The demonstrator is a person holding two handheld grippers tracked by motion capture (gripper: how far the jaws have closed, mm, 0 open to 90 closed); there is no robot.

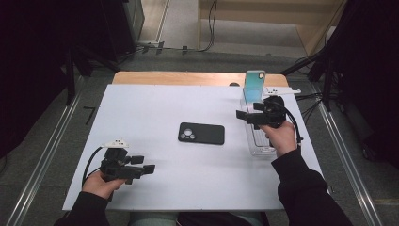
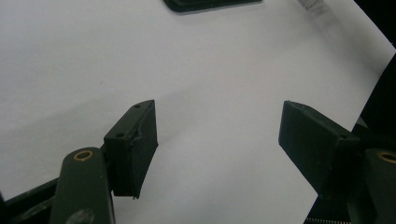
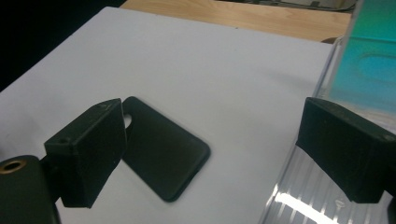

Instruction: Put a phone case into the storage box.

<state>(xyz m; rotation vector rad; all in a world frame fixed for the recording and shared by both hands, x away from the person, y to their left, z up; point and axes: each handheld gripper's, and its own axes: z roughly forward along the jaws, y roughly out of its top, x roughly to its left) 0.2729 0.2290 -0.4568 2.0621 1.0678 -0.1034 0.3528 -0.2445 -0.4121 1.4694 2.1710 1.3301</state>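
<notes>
Nearby, matte rounded-rectangular black phone case [image 1: 201, 133], both tools [image 1: 241, 115] [image 1: 148, 168] released, empty.

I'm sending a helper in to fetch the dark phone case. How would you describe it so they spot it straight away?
Start at the white table top; the black phone case lies flat near its middle, between the two hand-held tools and apart from both. Unlike the teal phone case standing upright in the clear rack at the right, it is matte black, lies alone, and has a round camera cut-out at its left end.
</notes>
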